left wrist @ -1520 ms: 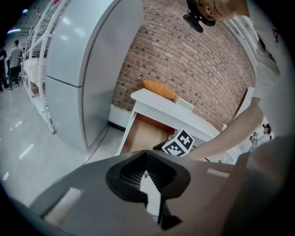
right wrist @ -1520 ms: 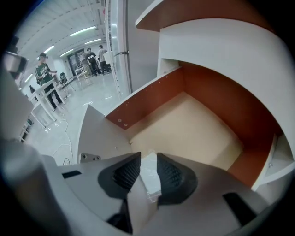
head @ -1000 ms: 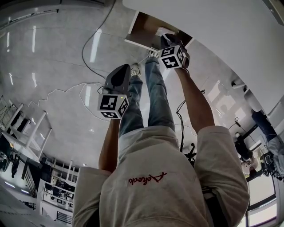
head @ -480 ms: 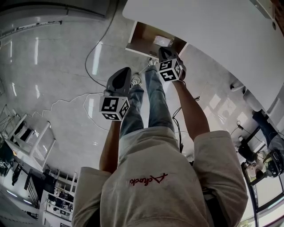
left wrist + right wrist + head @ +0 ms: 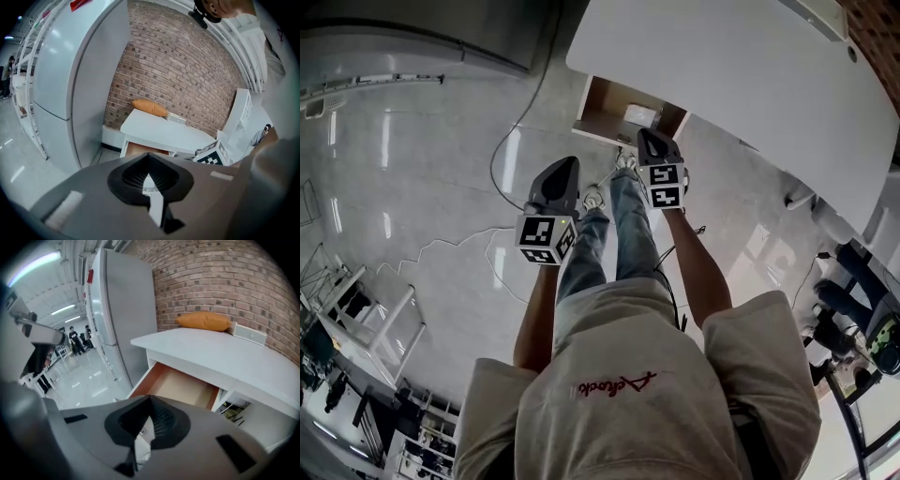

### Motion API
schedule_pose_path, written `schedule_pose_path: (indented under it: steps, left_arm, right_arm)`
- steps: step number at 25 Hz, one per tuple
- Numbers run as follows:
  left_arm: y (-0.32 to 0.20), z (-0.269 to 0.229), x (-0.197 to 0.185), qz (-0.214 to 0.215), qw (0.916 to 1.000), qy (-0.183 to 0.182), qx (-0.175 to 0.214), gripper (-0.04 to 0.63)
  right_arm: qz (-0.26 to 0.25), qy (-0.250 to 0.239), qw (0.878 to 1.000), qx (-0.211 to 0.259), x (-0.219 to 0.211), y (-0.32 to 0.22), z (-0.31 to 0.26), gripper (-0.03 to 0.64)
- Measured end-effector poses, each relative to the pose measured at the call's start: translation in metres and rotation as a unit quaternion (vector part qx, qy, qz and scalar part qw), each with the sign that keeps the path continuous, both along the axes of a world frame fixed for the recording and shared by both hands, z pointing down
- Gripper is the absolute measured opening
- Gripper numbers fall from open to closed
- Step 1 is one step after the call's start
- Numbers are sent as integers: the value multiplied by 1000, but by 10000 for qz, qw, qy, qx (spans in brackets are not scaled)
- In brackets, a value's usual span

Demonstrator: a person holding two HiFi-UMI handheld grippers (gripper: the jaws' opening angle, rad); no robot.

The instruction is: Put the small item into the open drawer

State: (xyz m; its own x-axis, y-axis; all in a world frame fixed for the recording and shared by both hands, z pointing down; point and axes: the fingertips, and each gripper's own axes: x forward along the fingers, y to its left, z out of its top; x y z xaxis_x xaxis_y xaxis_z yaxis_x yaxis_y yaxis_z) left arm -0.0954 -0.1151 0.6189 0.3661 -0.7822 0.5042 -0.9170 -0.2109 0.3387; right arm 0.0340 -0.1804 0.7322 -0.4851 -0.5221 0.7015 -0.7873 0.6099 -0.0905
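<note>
**While both grippers hang short of the desk [image 5: 750,75], a small item [image 5: 639,114] lies in the open drawer [image 5: 607,98]**

Though it shows only as a pale, boxy speck in the head view, the small item sits on the brown wooden bottom of the drawer, toward the back, close under the smooth white edge of the desk. Its material is too small to tell. The drawer has warm orange-brown side walls and a lighter tan floor.

The left gripper [image 5: 568,163] hangs above the glossy grey floor [image 5: 412,159], well apart from the drawer. Its black ribbed pads [image 5: 133,174] are drawn together to a thin wedge-shaped slit, with nothing between them. The right gripper [image 5: 646,135] is nearer, just off the white front corner of the drawer. Its ridged pads [image 5: 164,420] meet the same way and hold nothing. Each gripper carries a cube [image 5: 546,239] with square black-and-white markers.

On the flat matte top of the desk rest a plump orange cushion [image 5: 205,320] and, just beside it, a low white box [image 5: 250,335], both against a rough red-brown brick wall [image 5: 225,282]. A tall, smooth grey fridge [image 5: 124,319] stands to the left of the desk. A thin cable [image 5: 502,178] loops across the floor.
</note>
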Motion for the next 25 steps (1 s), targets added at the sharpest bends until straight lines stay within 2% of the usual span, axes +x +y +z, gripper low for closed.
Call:
schedule_pose_path:
  steps: [10,25]
  left_arm:
    - [4,-25,-7,143,9995,-62,286,9]
    - [5,-99,-9,408,9933,-82,1080,9]
  right_arm:
    - [658,-597,9947,516,4,15,-72,11]
    - [1118,-861,9782,1525,17,45,-181,11]
